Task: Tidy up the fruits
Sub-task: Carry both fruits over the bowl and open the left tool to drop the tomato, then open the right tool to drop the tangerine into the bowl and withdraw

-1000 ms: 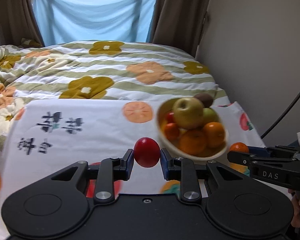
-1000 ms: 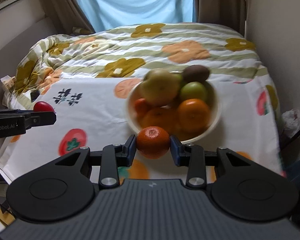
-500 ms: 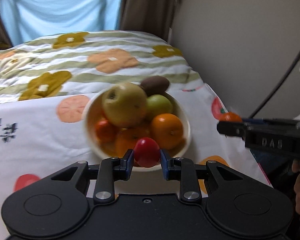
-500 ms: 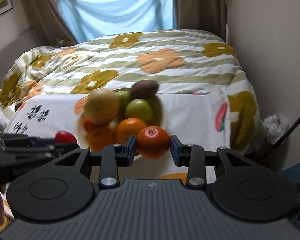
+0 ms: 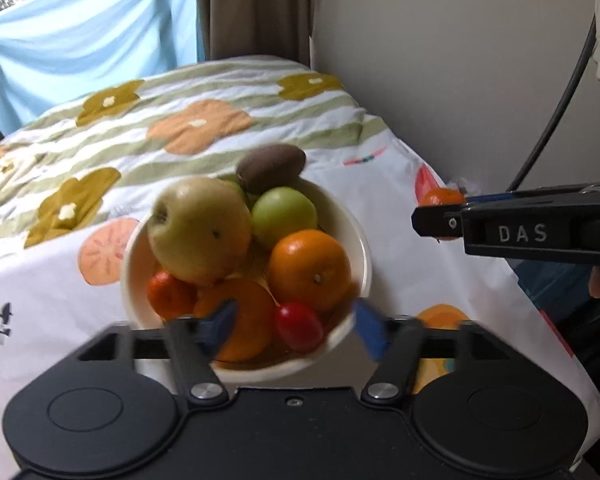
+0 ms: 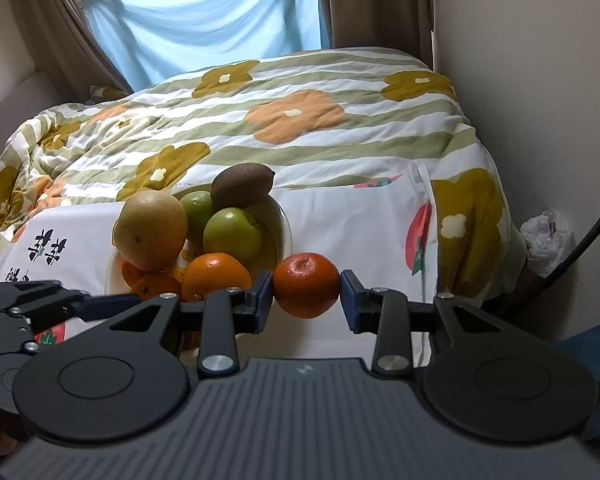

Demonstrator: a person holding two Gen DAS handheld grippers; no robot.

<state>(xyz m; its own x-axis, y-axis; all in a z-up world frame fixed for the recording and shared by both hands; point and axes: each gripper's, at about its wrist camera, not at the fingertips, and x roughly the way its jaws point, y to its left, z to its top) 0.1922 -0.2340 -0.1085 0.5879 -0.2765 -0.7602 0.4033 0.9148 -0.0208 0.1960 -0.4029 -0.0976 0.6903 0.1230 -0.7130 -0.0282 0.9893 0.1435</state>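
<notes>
Left gripper (image 5: 294,326): jaws spread wide over the near rim of the white bowl (image 5: 352,236), gripping nothing; the small red fruit (image 5: 298,326) lies inside the bowl against 2 oranges. Right gripper (image 6: 306,292): both pads pinching a mandarin (image 6: 306,290), held just right of the bowl (image 6: 282,226); bowl stands on the fruit-print cloth (image 6: 340,216), piled with fruit.

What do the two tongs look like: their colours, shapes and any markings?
Both are matte black, with two round discs at the base and silver screws. The left tongs and the right tongs have blue finger pads. The right one bears white letters "DAS" on its side, and a dark cable hangs behind it.
</notes>
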